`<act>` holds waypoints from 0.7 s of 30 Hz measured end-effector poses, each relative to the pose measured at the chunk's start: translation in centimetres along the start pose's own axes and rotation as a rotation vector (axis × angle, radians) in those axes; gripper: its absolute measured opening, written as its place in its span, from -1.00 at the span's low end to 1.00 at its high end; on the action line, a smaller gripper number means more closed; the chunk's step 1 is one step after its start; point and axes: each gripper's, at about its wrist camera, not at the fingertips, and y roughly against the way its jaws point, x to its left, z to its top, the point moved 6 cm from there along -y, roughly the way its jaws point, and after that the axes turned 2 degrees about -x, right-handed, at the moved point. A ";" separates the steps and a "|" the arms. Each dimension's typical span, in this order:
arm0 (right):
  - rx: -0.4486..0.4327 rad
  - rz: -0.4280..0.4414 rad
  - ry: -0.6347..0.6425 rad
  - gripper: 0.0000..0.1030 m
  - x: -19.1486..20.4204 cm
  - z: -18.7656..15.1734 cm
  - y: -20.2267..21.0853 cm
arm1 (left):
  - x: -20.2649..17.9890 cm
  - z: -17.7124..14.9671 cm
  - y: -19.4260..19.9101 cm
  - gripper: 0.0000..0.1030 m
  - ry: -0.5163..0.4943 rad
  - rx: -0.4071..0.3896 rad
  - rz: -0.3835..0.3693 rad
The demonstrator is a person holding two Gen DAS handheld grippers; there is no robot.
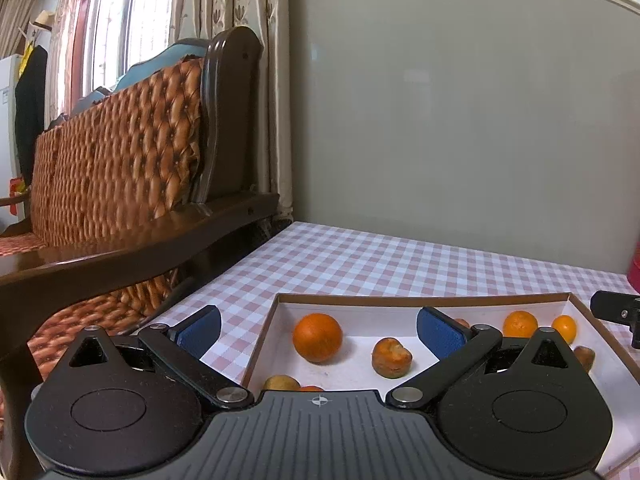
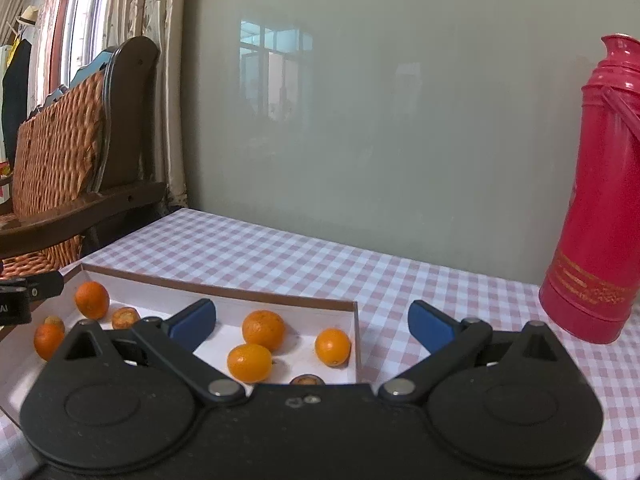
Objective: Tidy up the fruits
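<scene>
A shallow white box with a brown rim (image 1: 400,301) (image 2: 224,289) lies on the checked tablecloth and holds several oranges and browned, spoiled fruits. In the left wrist view a large orange (image 1: 317,337) and a brown shrivelled fruit (image 1: 391,358) lie between the fingers. My left gripper (image 1: 318,330) is open and empty above the box's left part. My right gripper (image 2: 312,322) is open and empty over the box's right end, with three oranges (image 2: 263,330) (image 2: 249,362) (image 2: 333,347) between its fingers. The right gripper's tip shows in the left view (image 1: 616,312).
A red thermos (image 2: 596,200) stands on the table at the right. A wooden sofa with a woven cushion (image 1: 120,160) stands beside the table's left edge. A grey wall (image 1: 460,120) runs behind the table. Checked tablecloth (image 2: 280,256) stretches beyond the box.
</scene>
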 end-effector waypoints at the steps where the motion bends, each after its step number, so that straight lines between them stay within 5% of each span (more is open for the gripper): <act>1: 0.001 0.000 -0.004 0.89 -0.1 0.0 0.0 | 0.0 -0.1 0.0 1.00 -0.001 0.000 0.002; 14: 0.018 0.000 -0.012 0.89 -0.3 0.0 0.1 | -0.2 -0.4 0.5 1.00 -0.007 0.012 0.002; 21: 0.033 0.003 0.007 0.89 -0.4 0.9 3.4 | 0.0 0.5 5.1 1.00 -0.031 -0.019 -0.021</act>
